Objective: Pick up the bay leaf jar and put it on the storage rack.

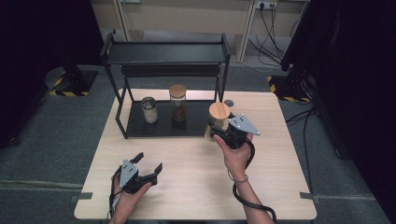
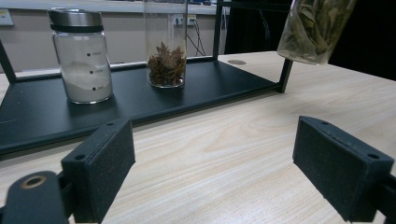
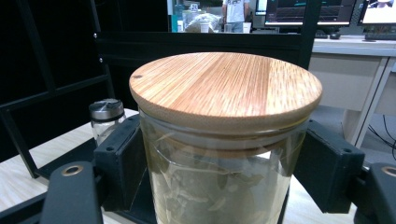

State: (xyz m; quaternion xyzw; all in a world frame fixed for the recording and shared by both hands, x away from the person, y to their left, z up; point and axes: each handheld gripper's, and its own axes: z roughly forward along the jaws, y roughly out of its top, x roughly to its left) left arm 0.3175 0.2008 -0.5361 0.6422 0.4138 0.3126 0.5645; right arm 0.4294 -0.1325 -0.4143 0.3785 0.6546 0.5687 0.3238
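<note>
R tool (image 3: 224,172) grips round glass jar (image 3: 219,186) w/ bamboo lid (image 3: 226,86).

Even overhead light, table (image 1: 187,186) well lit, room edges go near black. Soft shadows, no hard glare. Sheen on bamboo lid (image 3: 224,88); backgrounds slightly soft in gripper views.

The clear glass jar (image 1: 218,122) with a round bamboo lid held pale dried leaves. It stood upright but lifted off the tabletop (image 1: 196,186), hanging just off the right front corner of the black rack (image 1: 163,126), toward the table's right half.
</note>
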